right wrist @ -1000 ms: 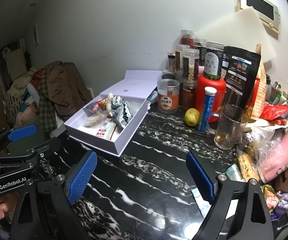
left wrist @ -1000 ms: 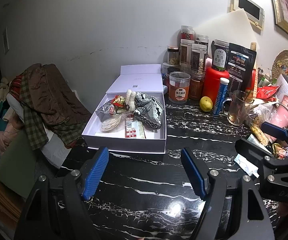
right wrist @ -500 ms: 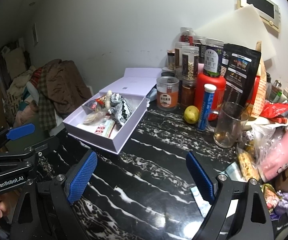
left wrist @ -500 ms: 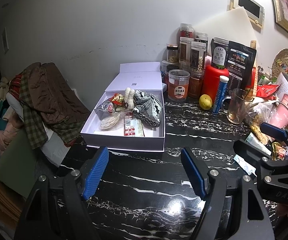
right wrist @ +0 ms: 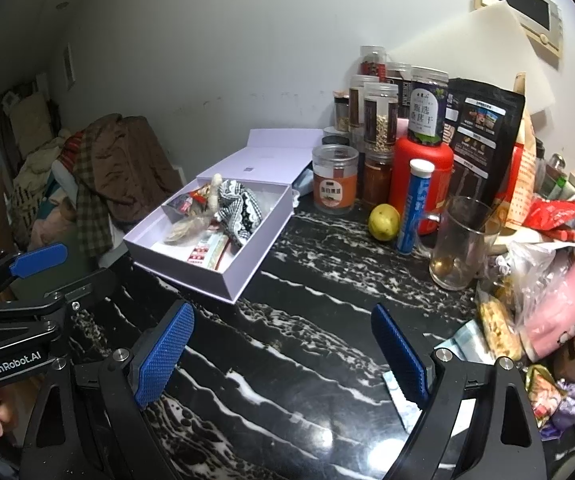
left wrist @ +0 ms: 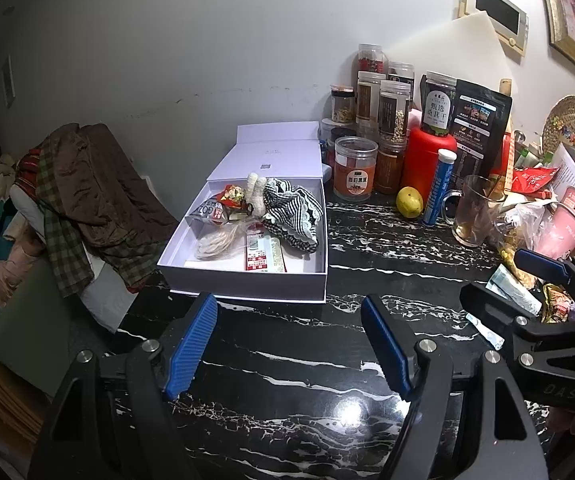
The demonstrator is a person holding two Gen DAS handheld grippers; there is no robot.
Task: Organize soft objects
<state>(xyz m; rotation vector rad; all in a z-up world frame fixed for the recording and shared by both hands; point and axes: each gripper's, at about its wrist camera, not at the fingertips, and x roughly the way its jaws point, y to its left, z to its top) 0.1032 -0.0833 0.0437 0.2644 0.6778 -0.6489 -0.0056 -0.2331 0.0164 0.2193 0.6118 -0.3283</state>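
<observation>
both grippers empty, soft things in the box ahead

left gripper and right gripper hover released over the counter; the striped cloth lies in the white box at the counter's far left edge, straight ahead of and nearer the left gripper

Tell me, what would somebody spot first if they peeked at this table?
Probably the open white box on the black marble table, with a striped black-and-white cloth bundled inside among small packets. Next, the crowd of jars by the wall, with a red canister, and a yellow lemon in front beside a blue tube. Both the left gripper and right gripper hover open, holding nothing.
</observation>
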